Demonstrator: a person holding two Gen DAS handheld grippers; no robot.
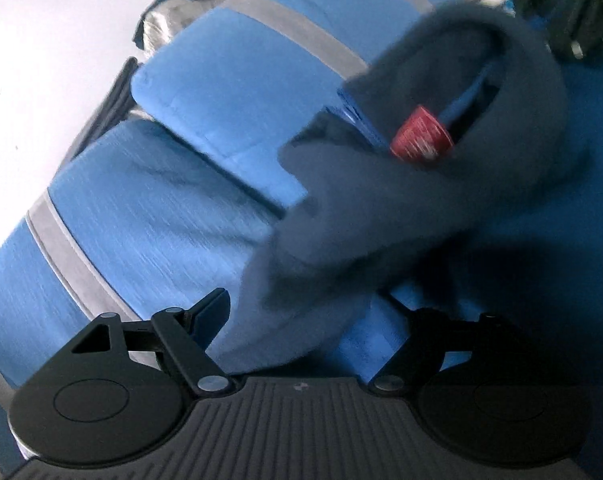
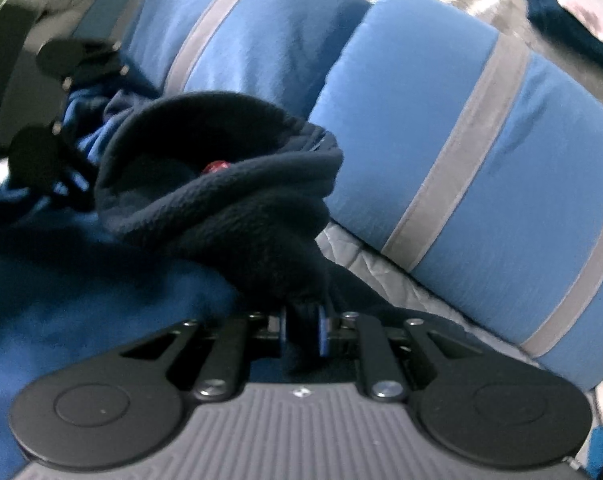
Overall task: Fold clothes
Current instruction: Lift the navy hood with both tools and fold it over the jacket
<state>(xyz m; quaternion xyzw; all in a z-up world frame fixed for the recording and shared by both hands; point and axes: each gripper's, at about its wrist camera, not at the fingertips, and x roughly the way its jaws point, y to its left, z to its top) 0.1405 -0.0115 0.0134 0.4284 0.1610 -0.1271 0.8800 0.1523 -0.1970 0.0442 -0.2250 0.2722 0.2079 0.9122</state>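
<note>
My left gripper (image 1: 301, 320) stands wide, its jaws either side of a dark navy fleece garment (image 1: 401, 208) without pressing it. The fleece drapes over a deep blue blanket (image 2: 61, 300), a small red tag (image 1: 421, 136) showing inside its opening. Behind lie two blue pillows with grey stripes (image 2: 481, 140). My right gripper (image 2: 303, 330) is clamped on the fleece's edge.
</note>
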